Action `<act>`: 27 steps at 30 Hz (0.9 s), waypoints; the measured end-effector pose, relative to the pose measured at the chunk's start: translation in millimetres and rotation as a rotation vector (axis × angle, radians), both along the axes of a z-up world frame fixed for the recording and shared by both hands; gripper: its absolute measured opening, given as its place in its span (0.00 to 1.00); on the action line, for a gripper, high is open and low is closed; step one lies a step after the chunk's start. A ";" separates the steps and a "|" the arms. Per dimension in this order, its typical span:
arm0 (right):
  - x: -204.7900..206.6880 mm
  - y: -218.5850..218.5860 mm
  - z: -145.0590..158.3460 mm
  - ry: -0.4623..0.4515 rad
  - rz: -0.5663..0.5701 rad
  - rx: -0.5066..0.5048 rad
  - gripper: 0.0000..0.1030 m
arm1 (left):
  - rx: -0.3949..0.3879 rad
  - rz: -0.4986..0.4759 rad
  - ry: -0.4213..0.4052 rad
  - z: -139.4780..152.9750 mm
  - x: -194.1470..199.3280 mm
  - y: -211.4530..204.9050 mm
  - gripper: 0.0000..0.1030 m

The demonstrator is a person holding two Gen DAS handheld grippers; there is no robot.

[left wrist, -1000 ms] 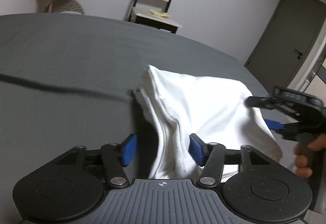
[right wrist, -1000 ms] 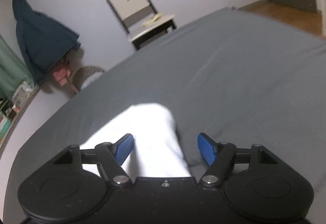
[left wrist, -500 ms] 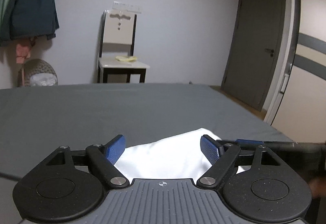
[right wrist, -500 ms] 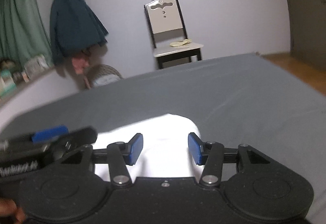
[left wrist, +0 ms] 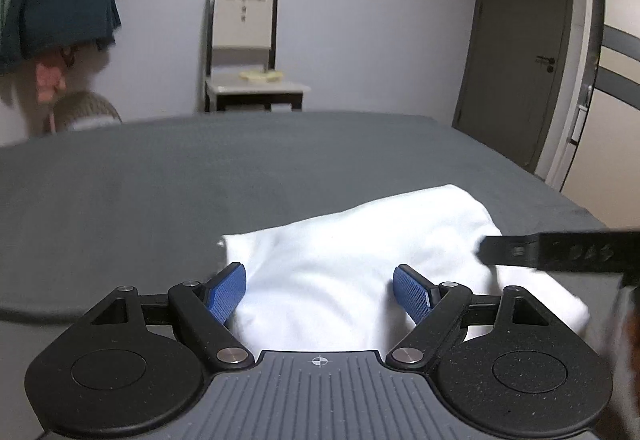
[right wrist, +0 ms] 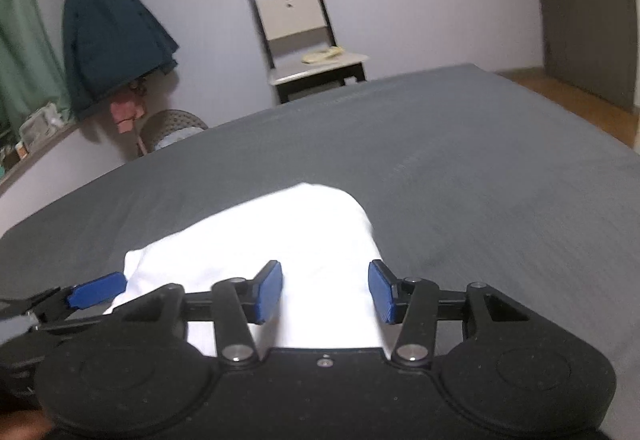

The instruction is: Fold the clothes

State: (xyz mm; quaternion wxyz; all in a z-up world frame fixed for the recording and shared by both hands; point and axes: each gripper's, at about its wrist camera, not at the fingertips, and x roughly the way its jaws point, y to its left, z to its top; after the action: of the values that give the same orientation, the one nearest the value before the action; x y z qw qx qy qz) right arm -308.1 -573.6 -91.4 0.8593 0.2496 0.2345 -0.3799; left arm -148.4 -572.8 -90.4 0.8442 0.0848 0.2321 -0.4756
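One folded white shirt [left wrist: 360, 252] lies on the grey bed [left wrist: 200, 175], its long axis slanting up to my right. Both my left tongs [left wrist: 319, 292] and right tongs [right wrist: 325, 290] gape apart above it, gripping nothing.

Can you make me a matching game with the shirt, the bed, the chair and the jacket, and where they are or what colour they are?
Things:
1. shirt
2. bed
3. chair
4. jacket

Descriptions:
A. hanging on the wall
B. white, lying folded
C. standing behind the bed
D. grey all over

Pairs: 1-B, 2-D, 3-C, 4-A
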 end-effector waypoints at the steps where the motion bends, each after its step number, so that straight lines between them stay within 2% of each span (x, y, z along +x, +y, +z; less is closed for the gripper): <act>1: -0.9 5.3 -0.7 0.018 0.006 0.015 0.46 | 0.002 -0.005 -0.016 1.0 -5.6 6.4 0.79; 3: 3.5 16.4 -7.9 0.087 0.009 0.005 0.46 | 0.053 -0.014 -0.018 -5.4 -11.8 14.7 0.79; 4: 5.6 20.2 -10.5 0.114 0.012 0.000 0.47 | 0.075 -0.011 0.013 -10.0 -13.2 19.9 0.79; 6: 3.9 28.5 -7.1 0.141 0.005 -0.007 0.47 | 0.054 0.012 0.076 -6.9 -11.0 32.4 0.80; 8: -5.4 41.6 2.2 0.131 -0.016 -0.015 0.46 | 0.067 0.034 0.095 3.0 -12.2 43.7 0.80; 10: -16.7 59.5 15.9 0.088 -0.029 -0.027 0.47 | 0.078 0.025 0.055 16.5 -19.4 57.9 0.80; 11: -22.6 71.1 24.8 0.059 -0.031 -0.040 0.51 | 0.079 0.016 0.035 23.5 -22.2 65.6 0.80; 15: -39.0 121.1 57.5 -0.010 -0.054 -0.145 0.85 | 0.044 -0.008 0.000 60.8 -44.0 107.5 0.81; 16: -41.2 132.0 63.1 -0.018 -0.062 -0.164 0.89 | 0.026 -0.002 0.001 70.3 -49.6 119.6 0.81; 17: -42.9 142.8 67.8 -0.025 -0.068 -0.181 0.98 | 0.010 0.003 0.009 80.1 -53.1 130.0 0.83; 18: -43.8 152.4 71.9 -0.021 -0.076 -0.197 1.00 | -0.002 0.004 0.020 89.2 -54.2 137.5 0.87; 21: -40.9 172.6 82.8 0.025 -0.111 -0.231 1.00 | -0.007 0.002 0.067 106.4 -59.7 164.6 0.89; 27: -35.0 202.6 91.1 0.042 -0.148 -0.183 1.00 | 0.101 -0.017 0.082 123.9 -76.8 196.2 0.89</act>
State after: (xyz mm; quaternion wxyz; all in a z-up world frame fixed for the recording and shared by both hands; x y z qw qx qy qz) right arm -343.1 -371.0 -0.2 0.8428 0.1788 0.1979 -0.4674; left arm -225.2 -376.6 33.5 0.8247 0.1097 0.2893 -0.4734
